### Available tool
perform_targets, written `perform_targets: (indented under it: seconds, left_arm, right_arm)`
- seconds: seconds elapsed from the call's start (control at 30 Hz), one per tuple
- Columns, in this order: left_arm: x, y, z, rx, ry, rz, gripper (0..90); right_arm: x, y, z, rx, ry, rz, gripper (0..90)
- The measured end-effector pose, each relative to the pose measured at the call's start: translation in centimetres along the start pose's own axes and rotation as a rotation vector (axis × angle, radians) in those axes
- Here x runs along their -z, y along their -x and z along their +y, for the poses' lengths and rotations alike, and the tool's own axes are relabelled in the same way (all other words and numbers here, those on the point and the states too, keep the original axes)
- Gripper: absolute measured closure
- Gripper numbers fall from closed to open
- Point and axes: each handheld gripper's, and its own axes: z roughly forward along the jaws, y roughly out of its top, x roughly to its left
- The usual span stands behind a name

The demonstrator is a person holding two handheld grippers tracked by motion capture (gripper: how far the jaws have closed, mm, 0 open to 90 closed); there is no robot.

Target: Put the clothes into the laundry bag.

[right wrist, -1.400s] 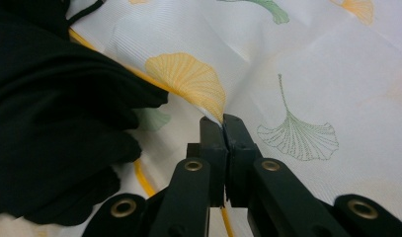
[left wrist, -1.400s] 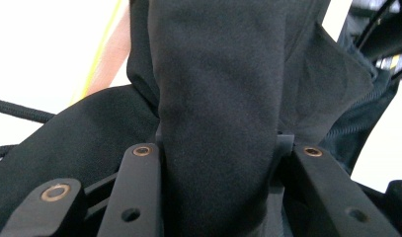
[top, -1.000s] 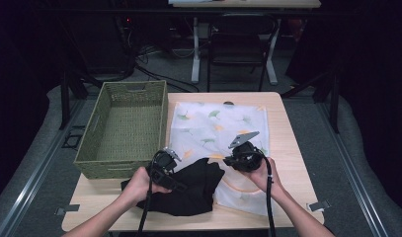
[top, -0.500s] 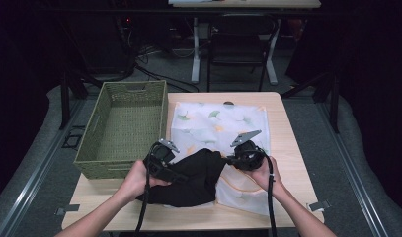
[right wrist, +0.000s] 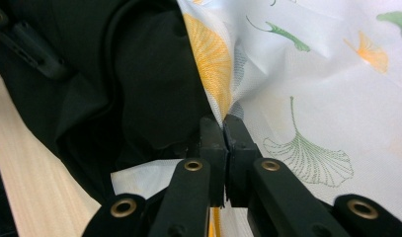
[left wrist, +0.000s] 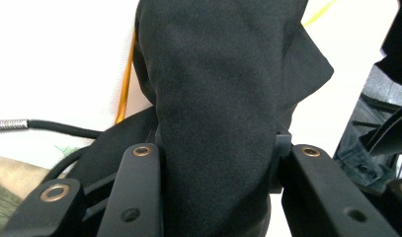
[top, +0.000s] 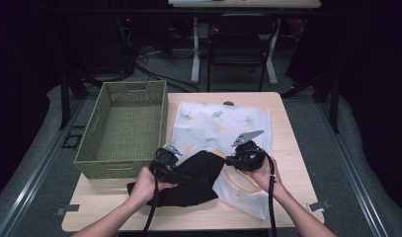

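Note:
A black garment lies crumpled at the table's front, partly over a white cloth printed with green and yellow leaves. My left gripper reaches into the garment from its left. In the left gripper view the left gripper is shut on a thick bunch of the black garment. My right gripper sits at the garment's right edge, pointing left. In the right gripper view the right gripper has its jaws pressed together on a raised fold of the white cloth, right beside the black garment.
A green woven basket stands on the left part of the wooden table, close to my left hand. Bare wood shows along the right and front edges. Dark floor, cables and table legs lie beyond the far edge.
The left gripper rose slightly toward the basket with the black garment, then came back down and right. The right gripper has stayed where it was.

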Motion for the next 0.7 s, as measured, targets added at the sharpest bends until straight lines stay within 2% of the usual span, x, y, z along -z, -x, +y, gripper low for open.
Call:
perform_targets:
  seconds: [0.07, 0.1, 0.13, 0.2, 0.3, 0.37, 0.4, 0.47, 0.53, 0.57, 0.6, 0.7]
  left_arm:
    - [-0.7, -0.3, -0.3, 0.010, -0.020, -0.007, 61.6]
    - [-1.1, -0.4, -0.5, -0.012, -0.040, 0.006, 60.4]
    - [-1.4, -0.5, -0.7, -0.010, -0.043, 0.006, 59.2]
    - [-1.7, -0.6, -0.9, -0.002, -0.048, -0.004, 51.3]
    - [-0.8, 0.6, -0.7, -0.099, -0.061, 0.044, 35.7]
    - [-0.4, 1.2, -0.7, -0.140, -0.058, 0.067, 29.9]
    - [-0.5, 1.3, -0.8, -0.157, -0.059, 0.075, 26.0]
    - [-0.6, 1.4, -0.8, -0.148, -0.050, 0.063, 20.5]
    - [-1.0, 1.6, -0.9, -0.185, -0.073, 0.086, 19.0]
    - [-1.7, 1.8, -0.9, -0.218, -0.103, 0.119, 22.8]
    - [-1.8, 1.7, -1.0, -0.236, -0.123, 0.128, 25.5]
    - [-2.3, 1.4, -1.1, -0.252, -0.124, 0.129, 39.1]
  right_arm:
    - [0.0, 0.1, -0.1, 0.002, -0.007, -0.001, 88.9]
    - [-0.2, 0.2, -0.2, 0.007, -0.014, -0.008, 88.9]
    - [-0.3, 0.3, -0.3, 0.007, -0.024, -0.009, 89.0]
    - [-0.5, 0.4, -0.4, 0.006, -0.032, -0.008, 88.9]
    - [-0.7, 0.5, -0.6, 0.000, -0.042, -0.014, 88.9]
    - [-0.7, 0.5, -0.6, 0.004, -0.040, -0.012, 88.9]
    - [-0.7, 0.4, -0.5, 0.001, -0.044, -0.012, 88.9]
    - [-0.8, 0.5, -0.5, 0.004, -0.045, -0.010, 88.9]
    - [-0.8, 0.4, -0.5, 0.006, -0.047, -0.011, 88.9]
    - [-0.8, 0.3, -0.5, 0.005, -0.046, -0.009, 88.9]
    - [-0.8, 0.3, -0.5, 0.004, -0.046, -0.009, 88.9]
    - [-0.9, 0.4, -0.5, 0.004, -0.047, -0.007, 88.9]
